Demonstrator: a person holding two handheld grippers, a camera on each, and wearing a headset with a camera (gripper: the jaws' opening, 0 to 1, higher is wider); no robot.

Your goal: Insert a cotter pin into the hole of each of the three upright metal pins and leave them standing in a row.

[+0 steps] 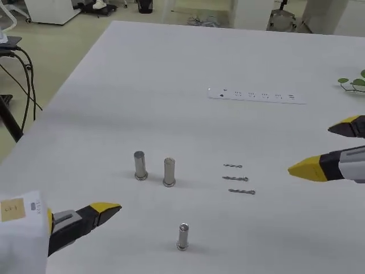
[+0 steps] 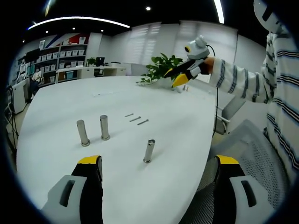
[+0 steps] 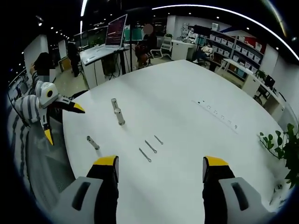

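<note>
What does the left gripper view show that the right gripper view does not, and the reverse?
Left gripper view, not the right: the right gripper, raised, jaws apart. Right gripper view, not the left: the left gripper, jaws apart, and a monitor. Both: the white table, three upright pins, three cotter pins lying loose, and a plant.

Bright, even light from ceiling strips (image 2: 77,19); metal pins (image 1: 169,171) throw faint short shadows on white table (image 1: 171,68). My gripper views warp hard at edges; head view slightly soft.

Three steel pins (image 1: 169,172) stand upright before the left claw (image 2: 158,161); three cotter pins (image 1: 235,178) lie loose near the right claw (image 1: 311,149).
</note>
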